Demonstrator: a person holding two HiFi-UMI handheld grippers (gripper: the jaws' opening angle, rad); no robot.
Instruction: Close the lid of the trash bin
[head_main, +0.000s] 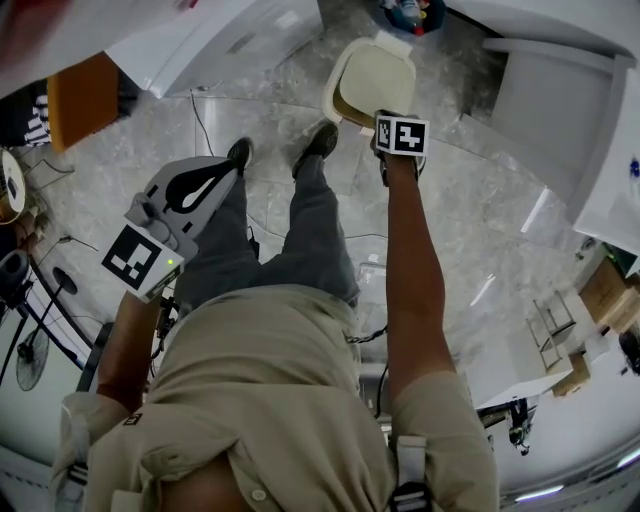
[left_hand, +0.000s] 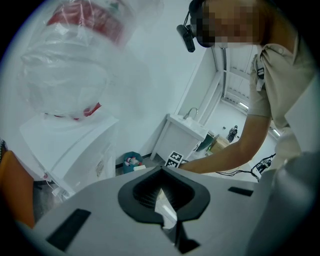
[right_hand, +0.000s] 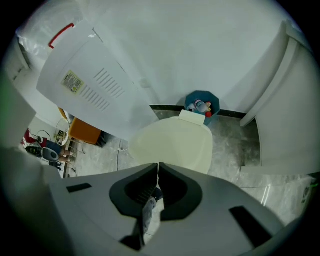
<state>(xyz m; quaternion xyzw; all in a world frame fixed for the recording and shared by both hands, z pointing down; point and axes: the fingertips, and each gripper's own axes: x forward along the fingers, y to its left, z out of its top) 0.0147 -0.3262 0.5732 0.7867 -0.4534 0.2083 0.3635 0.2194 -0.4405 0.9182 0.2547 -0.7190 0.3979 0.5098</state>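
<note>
Our beige shirt (head_main: 280, 400) fills the bottom of the head view, with both arms reaching out from it. Close in on the left, the left gripper (head_main: 225, 176) hangs beside our left leg with its fingers pressed together at the tips and nothing between them. Farther out, past our shoes (head_main: 322, 140) on the marble floor (head_main: 250, 100), our right arm stretches forward. The right gripper (right_hand: 158, 167) sits over the near edge of the bin (head_main: 372, 78), its fingers shut with only a thin slit between them and nothing held. We cannot tell whether it touches the bin. The cream lid (right_hand: 175, 145) lies down flat over the bin. Beyond it, against the wall, stands a small blue basket (right_hand: 201, 107) holding bottles.
</note>
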